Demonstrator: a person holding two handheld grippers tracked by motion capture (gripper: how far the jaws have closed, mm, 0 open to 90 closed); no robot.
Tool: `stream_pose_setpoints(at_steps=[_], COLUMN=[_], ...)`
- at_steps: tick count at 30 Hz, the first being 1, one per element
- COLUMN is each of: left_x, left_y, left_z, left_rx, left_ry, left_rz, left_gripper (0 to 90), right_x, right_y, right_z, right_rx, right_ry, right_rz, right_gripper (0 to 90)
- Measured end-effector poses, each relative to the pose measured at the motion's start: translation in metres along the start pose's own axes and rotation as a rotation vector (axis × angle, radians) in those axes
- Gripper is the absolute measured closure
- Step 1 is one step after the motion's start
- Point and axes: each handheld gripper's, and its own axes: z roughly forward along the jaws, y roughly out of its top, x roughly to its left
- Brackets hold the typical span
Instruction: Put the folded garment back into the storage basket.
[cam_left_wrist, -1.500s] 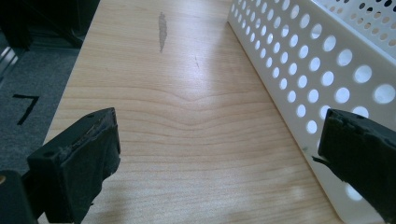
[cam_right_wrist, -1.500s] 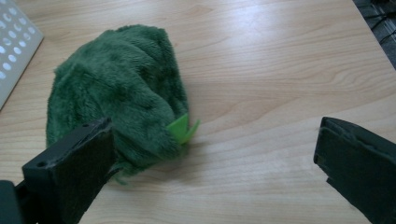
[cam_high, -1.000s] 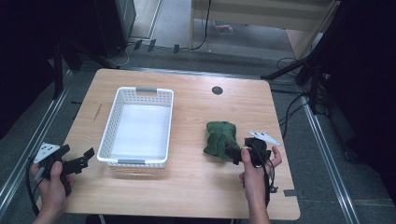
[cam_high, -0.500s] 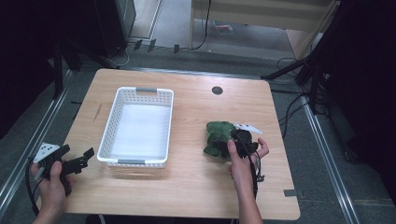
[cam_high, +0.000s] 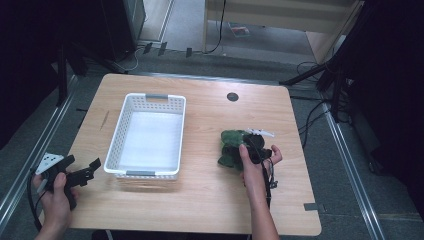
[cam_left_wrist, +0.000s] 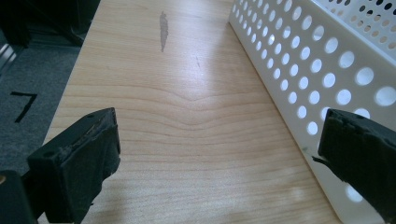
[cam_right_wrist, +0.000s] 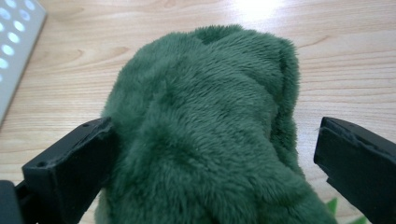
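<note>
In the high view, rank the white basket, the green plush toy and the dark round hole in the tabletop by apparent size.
1. white basket, clearly the largest.
2. green plush toy, partly covered by the right gripper.
3. dark round hole, the smallest.

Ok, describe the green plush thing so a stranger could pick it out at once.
Start at the wooden table and find the white perforated basket on its left half. To the basket's right, apart from it, lies the green plush toy, with the right gripper over it, jaws open on either side. It is the table's one soft, furry, dark green thing.
</note>
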Motion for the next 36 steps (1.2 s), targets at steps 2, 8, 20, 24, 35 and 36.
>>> stream_pose_setpoints(at_steps=[2,8,20,24,35,36], left_x=[0.000,0.000,0.000,0.000,0.000,0.000], left_y=[0.000,0.000,0.000,0.000,0.000,0.000], left_z=[0.000,0.000,0.000,0.000,0.000,0.000], left_rx=[0.003,0.004,0.007,0.007,0.010,0.010], left_ry=[-0.001,0.000,-0.001,0.000,0.002,0.002], left_rz=[0.001,0.002,0.004,0.004,0.006,0.004], left_gripper=[0.0,0.0,0.0,0.0,0.0,0.0], right_x=[-0.001,0.000,0.003,0.005,0.002,0.002], right_y=[0.001,0.003,0.000,-0.003,-0.008,-0.009], right_z=[0.003,0.012,0.026,0.031,0.040,0.040], right_rx=[0.010,0.035,0.077,0.086,0.095,0.095], right_ry=[0.000,0.018,0.024,0.025,0.046,0.044], right_rz=[0.001,0.014,-0.001,-0.011,-0.001,-0.004], right_gripper=[0.0,0.0,0.0,0.0,0.0,0.0])
